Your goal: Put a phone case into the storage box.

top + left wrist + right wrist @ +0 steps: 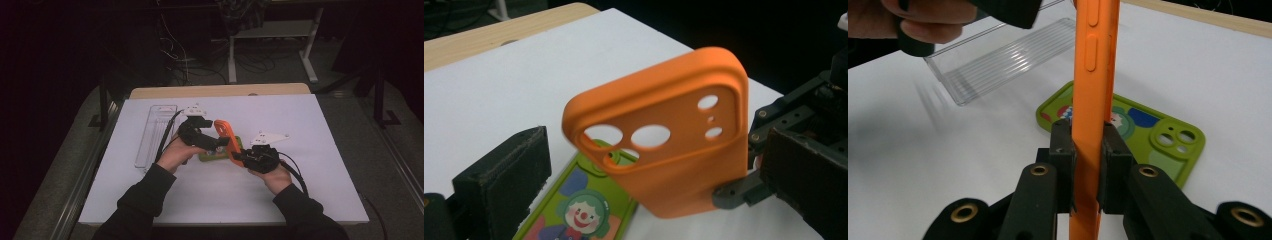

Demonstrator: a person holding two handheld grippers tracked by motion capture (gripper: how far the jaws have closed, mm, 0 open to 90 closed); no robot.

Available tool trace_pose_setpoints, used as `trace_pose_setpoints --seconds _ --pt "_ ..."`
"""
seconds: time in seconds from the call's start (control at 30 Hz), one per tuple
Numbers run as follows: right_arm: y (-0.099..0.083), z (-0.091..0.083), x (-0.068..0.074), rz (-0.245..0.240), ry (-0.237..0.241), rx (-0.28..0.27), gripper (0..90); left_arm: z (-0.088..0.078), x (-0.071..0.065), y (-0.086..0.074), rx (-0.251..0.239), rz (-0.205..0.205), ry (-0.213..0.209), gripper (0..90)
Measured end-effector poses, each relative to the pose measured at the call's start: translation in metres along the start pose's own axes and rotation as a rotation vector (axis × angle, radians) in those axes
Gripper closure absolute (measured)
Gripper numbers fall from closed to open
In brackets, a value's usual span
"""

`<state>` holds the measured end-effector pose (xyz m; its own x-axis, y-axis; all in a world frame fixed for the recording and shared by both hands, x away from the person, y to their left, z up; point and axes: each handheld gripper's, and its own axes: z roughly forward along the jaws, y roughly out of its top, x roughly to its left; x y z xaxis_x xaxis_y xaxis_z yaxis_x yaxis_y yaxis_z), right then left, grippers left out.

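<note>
The right tool [1087, 150] clamped the upright orange phone case [1093, 100]; the left tool [220, 143] stood released beside it.

On my desk [300, 200] a white sheet covers nearly the whole top, with a strip of pale wood [220, 91] showing along the far edge. A clear plastic tray [152, 135] lies lengthwise on the left part of the sheet, its ribbed bottom plain to see, and I find nothing in it. Past the desk the room is dark. I can make out the white legs of another table [310, 55] on a grey floor [400, 150], and a tangle of cables [185, 55] beside them.
</note>
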<state>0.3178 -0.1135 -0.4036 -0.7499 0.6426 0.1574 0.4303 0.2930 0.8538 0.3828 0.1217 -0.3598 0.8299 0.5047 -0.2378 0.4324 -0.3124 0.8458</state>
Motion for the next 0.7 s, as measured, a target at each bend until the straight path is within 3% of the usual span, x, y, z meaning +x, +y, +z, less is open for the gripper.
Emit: trace_pose_setpoints --seconds 0.17,0.27,0.7 --pt "0.0 0.003 0.005 -0.004 0.014 0.003 78.5 -0.001 0.001 -0.003 -0.037 -0.012 -0.013 0.0" --pt "0.001 0.005 0.008 -0.002 0.023 -0.003 78.5 0.002 0.002 -0.006 -0.016 0.006 -0.017 0.0" --pt "0.0 0.012 0.015 -0.013 0.038 0.004 78.6 0.004 0.002 -0.01 -0.027 -0.018 -0.031 0.0"
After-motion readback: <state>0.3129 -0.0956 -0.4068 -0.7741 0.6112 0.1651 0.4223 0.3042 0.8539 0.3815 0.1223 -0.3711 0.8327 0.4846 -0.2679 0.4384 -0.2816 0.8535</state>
